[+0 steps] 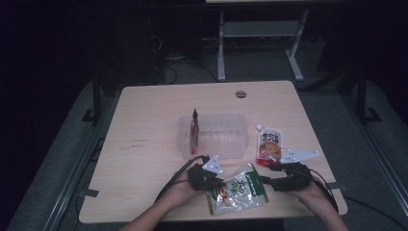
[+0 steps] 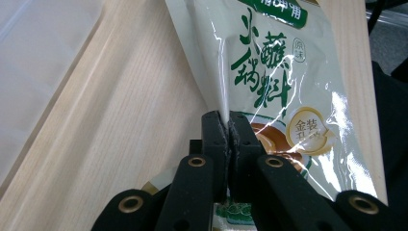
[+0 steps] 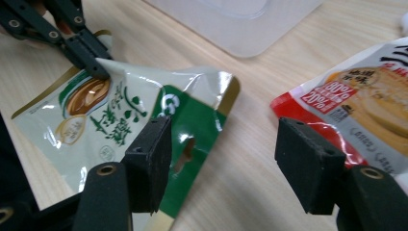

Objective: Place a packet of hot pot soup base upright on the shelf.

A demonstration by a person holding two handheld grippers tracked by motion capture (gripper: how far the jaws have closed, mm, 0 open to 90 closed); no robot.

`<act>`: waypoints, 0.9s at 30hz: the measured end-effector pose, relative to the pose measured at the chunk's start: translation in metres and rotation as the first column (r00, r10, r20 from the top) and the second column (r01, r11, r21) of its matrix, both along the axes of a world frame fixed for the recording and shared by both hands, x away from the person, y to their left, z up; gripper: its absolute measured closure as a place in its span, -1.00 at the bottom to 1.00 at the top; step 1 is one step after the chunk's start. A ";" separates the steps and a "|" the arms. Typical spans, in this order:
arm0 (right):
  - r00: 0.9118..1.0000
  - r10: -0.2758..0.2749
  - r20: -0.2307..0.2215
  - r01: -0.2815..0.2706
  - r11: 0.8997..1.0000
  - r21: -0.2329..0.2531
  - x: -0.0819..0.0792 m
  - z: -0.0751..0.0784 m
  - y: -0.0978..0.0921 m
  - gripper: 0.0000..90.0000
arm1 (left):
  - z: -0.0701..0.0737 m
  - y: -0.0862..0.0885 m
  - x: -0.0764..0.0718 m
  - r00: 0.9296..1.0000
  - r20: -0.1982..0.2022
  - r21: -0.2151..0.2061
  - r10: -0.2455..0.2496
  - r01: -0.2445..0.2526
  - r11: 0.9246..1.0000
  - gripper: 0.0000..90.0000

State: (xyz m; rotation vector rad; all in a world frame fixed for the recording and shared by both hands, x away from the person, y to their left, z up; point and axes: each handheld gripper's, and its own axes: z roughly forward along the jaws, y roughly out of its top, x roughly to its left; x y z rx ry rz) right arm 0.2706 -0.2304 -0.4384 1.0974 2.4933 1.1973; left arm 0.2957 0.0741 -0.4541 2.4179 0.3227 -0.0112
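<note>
Nearest the camera, the left gripper (image 2: 226, 126) had its two black jaws pressed together on a fold of the green sauce pouch (image 2: 279, 86), pinching the film along the pouch's left edge so that a crease ran up from the pads. In the right gripper view the right gripper (image 3: 223, 163) stood with its jaws wide apart and held nothing; the left one lay over the green top corner of the pouch, by the hanging slot, and the other sat toward the red pouch (image 3: 356, 110) to its right. So the gap was not yet centred on the pouch: the green corner lay toward the left jaw and slightly ahead of it. In the high view the pouch (image 1: 236, 190) lay near the front edge of the table (image 1: 144, 125), between the two hands, its long axis slanted from front left to back right, with the left gripper (image 1: 206, 177) at one side and the right gripper (image 1: 275, 182) at the other. Both hands were about equally near, but only the left had a grip. Farther out, the clear plastic tub (image 1: 226, 130) sat just behind the pouch, with a dark red packet (image 1: 194, 130) standing upright at its left end. The red pouch (image 1: 269, 144) lay flat just right of the tub.
</note>
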 end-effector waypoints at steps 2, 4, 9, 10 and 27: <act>1.000 -0.006 0.006 0.006 1.000 -0.002 0.001 0.001 -0.001 -0.17 | 0.001 0.004 0.001 1.000 -0.010 0.002 -0.002 0.002 1.000 0.96; 1.000 -0.019 0.009 0.019 1.000 -0.004 0.002 0.001 -0.003 -0.17 | 0.003 0.008 0.003 1.000 -0.016 0.015 -0.004 0.004 1.000 0.96; 0.998 -0.064 0.016 0.064 0.998 -0.010 0.009 0.000 -0.012 -0.11 | 0.006 0.024 0.007 1.000 -0.016 0.033 0.014 -0.014 0.999 0.95; 0.997 -0.076 0.021 0.076 0.997 -0.005 0.011 0.000 -0.014 -0.07 | 0.006 0.027 0.007 1.000 -0.014 0.039 0.017 -0.017 0.999 0.95; 0.980 -0.198 0.019 0.198 0.980 -0.009 0.043 -0.005 -0.034 0.20 | 0.015 0.108 0.012 0.997 -0.059 0.088 0.049 -0.043 0.995 0.95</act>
